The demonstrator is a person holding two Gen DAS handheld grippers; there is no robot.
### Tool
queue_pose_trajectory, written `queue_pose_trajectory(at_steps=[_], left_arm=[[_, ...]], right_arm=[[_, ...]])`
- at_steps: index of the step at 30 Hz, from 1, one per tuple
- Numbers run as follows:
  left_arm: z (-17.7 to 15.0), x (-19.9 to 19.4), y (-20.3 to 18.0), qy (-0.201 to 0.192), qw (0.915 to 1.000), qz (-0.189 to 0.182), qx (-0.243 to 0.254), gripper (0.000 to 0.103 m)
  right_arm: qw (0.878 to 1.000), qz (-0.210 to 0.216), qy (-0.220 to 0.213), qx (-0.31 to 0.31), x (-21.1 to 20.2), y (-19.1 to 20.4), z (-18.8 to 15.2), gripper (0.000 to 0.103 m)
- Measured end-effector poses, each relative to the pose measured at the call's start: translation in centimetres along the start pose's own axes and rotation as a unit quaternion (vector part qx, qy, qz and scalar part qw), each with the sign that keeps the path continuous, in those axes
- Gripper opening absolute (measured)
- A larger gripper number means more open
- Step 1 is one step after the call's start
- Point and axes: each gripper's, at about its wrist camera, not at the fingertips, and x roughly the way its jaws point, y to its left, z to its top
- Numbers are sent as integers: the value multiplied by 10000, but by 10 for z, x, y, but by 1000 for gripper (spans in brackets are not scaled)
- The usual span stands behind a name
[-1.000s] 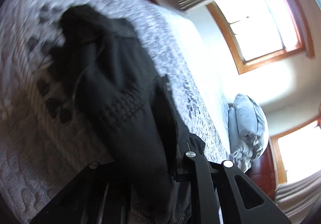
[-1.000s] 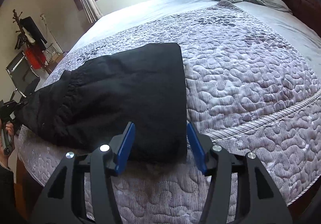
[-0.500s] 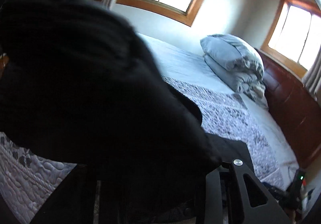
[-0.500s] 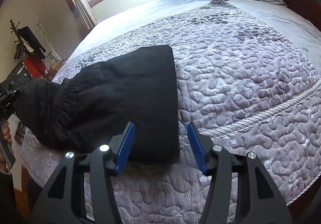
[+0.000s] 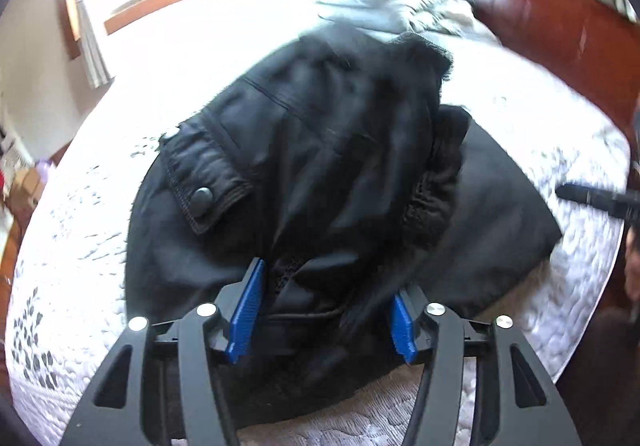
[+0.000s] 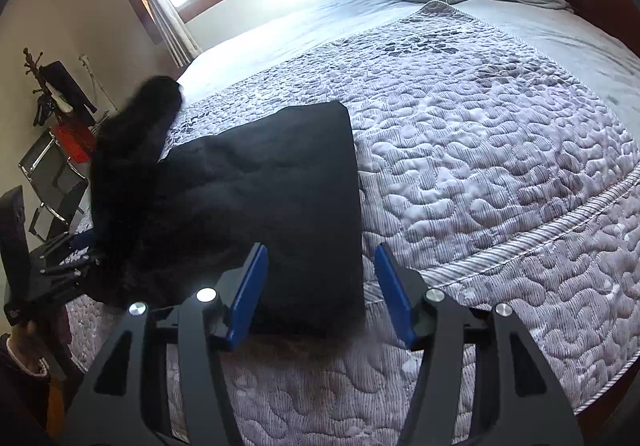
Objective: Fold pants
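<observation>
Up close, the left wrist view shows what the right cannot: a flap pocket with a round snap [image 5: 203, 197] on the black pants [image 5: 320, 166], bunched over their flat folded half on the quilted bed [image 5: 80, 238]. The left gripper [image 5: 324, 312] has just been opening; cloth lies between its blue fingers [image 5: 246, 310], whether pressed is unclear. The right gripper [image 6: 322, 294] stands open, straddling the pants' [image 6: 280, 198] near corner. Blur smears the raised part.
</observation>
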Motion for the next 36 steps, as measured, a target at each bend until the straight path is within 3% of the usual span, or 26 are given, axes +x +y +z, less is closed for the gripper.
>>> queue_pose_trajectory(at_steps=[3, 4, 9, 11, 15, 19, 23, 27, 30, 36], left_arm=[[0, 4, -11, 78, 9995, 118, 271, 63], [3, 6, -10, 104, 9995, 122, 265, 69], [-12, -14, 19, -3, 9995, -119, -300, 77], [-30, -30, 35, -42, 9989, -71, -471, 84], [-49, -52, 57, -132, 9969, 123, -772, 85], [-68, -62, 106, -29, 9888, 317, -1457, 84], [-82, -63, 134, -74, 9774, 373, -2081, 84], [-93, -66, 147, -4, 9725, 412, -2293, 84], [-103, -67, 151, 84, 9718, 531, -2297, 94], [-111, -61, 151, 161, 9660, 546, -2521, 99]], right_arm=[[9999, 98, -20, -37, 0, 6, 4, 57], [9999, 144, -30, -38, 0, 8, 6, 57], [9992, 393, -62, -95, 3, 24, 16, 59], [9989, 419, -67, -175, 5, 32, 19, 59], [9982, 540, -44, -260, 9, 45, 23, 59], [9978, 625, 26, -237, 13, 52, 26, 62], [9937, 1110, 127, 90, 20, 54, 33, 64], [9911, 1296, 287, 111, 32, 64, 42, 65], [9879, 1493, 385, 168, 40, 71, 46, 66], [9844, 1668, 480, 274, 49, 83, 50, 71]])
